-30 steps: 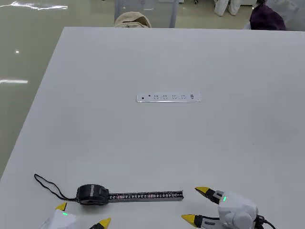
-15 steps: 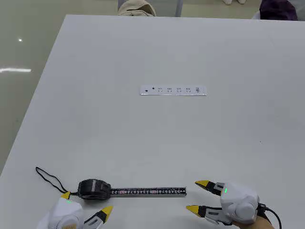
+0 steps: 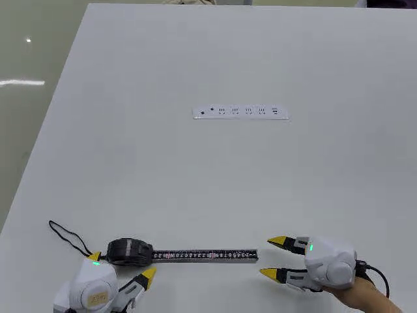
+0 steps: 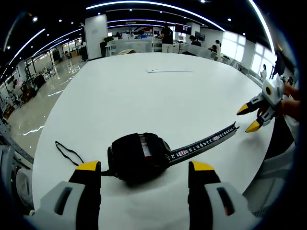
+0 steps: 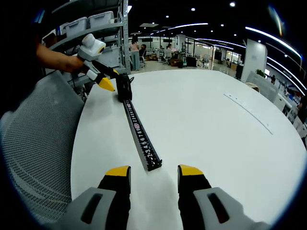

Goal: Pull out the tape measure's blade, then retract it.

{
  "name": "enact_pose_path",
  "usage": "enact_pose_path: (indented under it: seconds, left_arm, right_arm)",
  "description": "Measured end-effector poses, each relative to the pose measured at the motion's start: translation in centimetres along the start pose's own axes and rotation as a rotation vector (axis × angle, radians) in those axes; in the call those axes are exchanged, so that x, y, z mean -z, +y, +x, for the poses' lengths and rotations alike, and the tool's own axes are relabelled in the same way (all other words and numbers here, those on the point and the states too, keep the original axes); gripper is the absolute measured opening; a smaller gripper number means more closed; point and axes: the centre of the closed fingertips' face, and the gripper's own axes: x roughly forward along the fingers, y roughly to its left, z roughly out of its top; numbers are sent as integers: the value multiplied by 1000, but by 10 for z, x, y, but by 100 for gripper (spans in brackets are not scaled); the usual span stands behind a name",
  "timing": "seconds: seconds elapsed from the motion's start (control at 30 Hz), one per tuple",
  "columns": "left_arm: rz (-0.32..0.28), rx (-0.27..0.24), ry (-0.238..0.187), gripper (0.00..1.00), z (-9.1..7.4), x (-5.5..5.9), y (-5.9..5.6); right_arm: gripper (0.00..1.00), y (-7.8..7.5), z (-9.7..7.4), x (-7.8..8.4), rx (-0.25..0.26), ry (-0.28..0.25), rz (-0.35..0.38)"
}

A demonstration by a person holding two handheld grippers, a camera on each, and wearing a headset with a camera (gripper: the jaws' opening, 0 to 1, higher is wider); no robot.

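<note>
Overhead; low opposed gripper views — blade (image 3: pixel 205 255) shared

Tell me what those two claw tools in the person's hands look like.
Both are rounded white plastic shells. The left gripper and right gripper each end in two tapering black jaws with yellow tips, and each carries a small green light. A thin black cable trails from the right one. The left shell bears a round disc with a mark too small to read.

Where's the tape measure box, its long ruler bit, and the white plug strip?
tape measure case (image 3: pixel 128 251): head view, top of black housing.
blade (image 3: pixel 205 255): head view, middle of pulled-out length.
power strip (image 3: pixel 240 113): head view, centre of white face.
</note>
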Motion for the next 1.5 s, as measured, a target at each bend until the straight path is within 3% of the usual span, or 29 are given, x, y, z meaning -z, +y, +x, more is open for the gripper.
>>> enact_pose_path:
  seconds: [0.6,0.87,1.27,1.5]
  left_arm:
    - [-94,-48,-4,69,14,-2,5]
    - [-172,-90,-22,67,18,-3,12]
    - [-254,-84,-4,65,25,4,11]
    - [-264,-79,2,62,27,5,9]
  right_arm:
    - [32,-5,9,0,-83,9,-67]
    - [29,-7,11,-1,-91,4,-73]
    - [26,-5,16,2,-125,7,-115]
    - [24,-2,21,4,-162,11,-149]
